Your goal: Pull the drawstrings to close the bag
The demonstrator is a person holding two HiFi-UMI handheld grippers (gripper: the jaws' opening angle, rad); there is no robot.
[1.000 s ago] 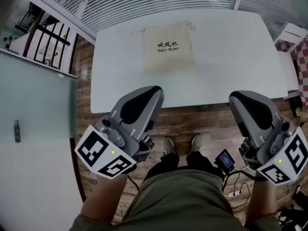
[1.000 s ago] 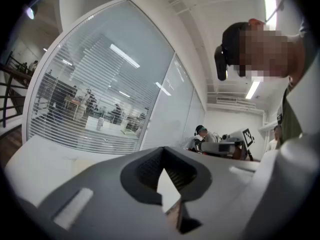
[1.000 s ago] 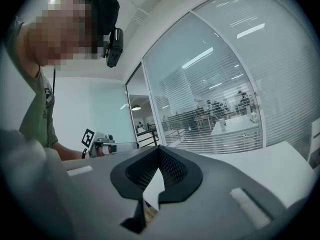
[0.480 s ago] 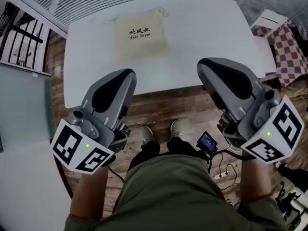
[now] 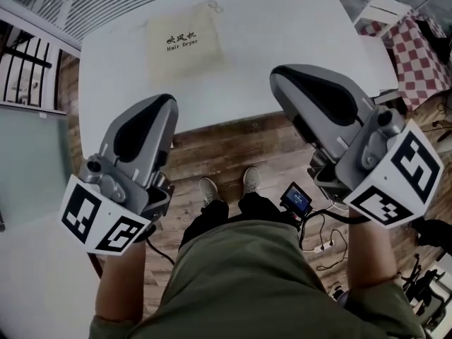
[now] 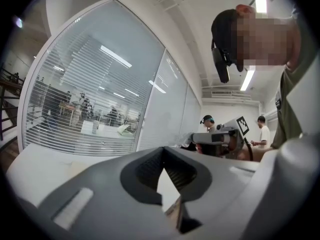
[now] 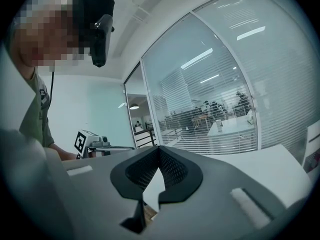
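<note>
My left claw (image 5: pixel 161 103) and right claw (image 5: pixel 281 76), both pinched together and empty, hang at the white table's (image 5: pixel 282 34) near edge, well apart from the flat beige cloth drawstring bag (image 5: pixel 182 42).

Smooth grey shells with black insets form the left gripper (image 5: pixel 162 103) and right gripper (image 5: pixel 281 75), each carrying a white, black-patterned marker cube (image 5: pixel 99 217). The person wears olive-green clothes (image 5: pixel 261 281) and pale sneakers (image 5: pixel 209 189).

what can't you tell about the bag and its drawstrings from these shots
- Drawstrings: head view, too small to trace; only a loop shows at the bag's far corner.
- Bag's mouth, open or drawn: head view, too small to tell.
- Bag's contents: hidden by its own cloth.
- Small print under "Hair Dryer": none legible.
</note>
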